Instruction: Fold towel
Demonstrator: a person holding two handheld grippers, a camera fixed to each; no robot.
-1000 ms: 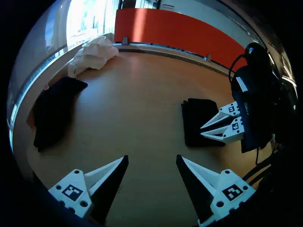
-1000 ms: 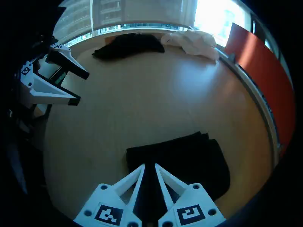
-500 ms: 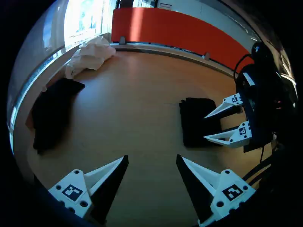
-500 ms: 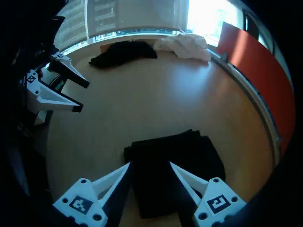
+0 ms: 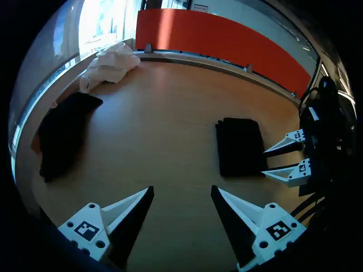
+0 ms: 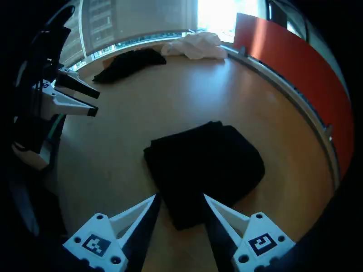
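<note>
Towel [image 6: 204, 170] lies folded in a compact dark block at centre of the right gripper view; your right gripper [image 6: 180, 197] hangs just short of it, fingers spread, empty. Your left gripper [image 5: 181, 188], lower frame, gapes empty too: the fold looks finished.

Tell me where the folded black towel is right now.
In the right gripper view, the folded black towel lies flat on the wooden table, at the tips of the open right gripper.
</note>
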